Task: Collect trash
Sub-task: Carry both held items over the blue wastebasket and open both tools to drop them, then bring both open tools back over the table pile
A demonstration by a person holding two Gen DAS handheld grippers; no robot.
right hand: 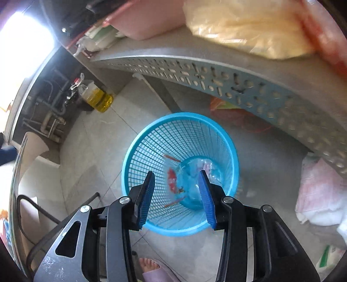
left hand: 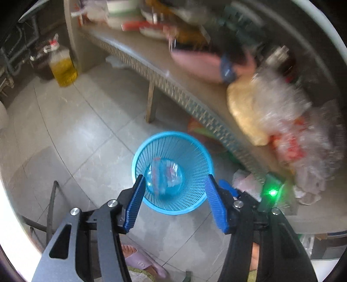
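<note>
A blue mesh waste basket (left hand: 188, 151) stands on the tiled floor beside a grey table; it also shows in the right wrist view (right hand: 151, 138). Clear plastic wrappers (left hand: 164, 173) with red print lie at its bottom, also seen from the right wrist (right hand: 173, 177). My left gripper (left hand: 174, 180) hangs open and empty above the basket. My right gripper (right hand: 176, 175) is open and empty, directly over the basket's mouth.
The grey table (left hand: 173, 71) with a perforated edge (right hand: 216, 80) carries plastic bags (left hand: 282, 112), a pink tub (right hand: 149, 19) and clutter. A bottle of yellow oil (left hand: 63, 69) stands on the floor. Bags (right hand: 321, 191) lie under the table. A slippered foot (right hand: 151, 271) is below.
</note>
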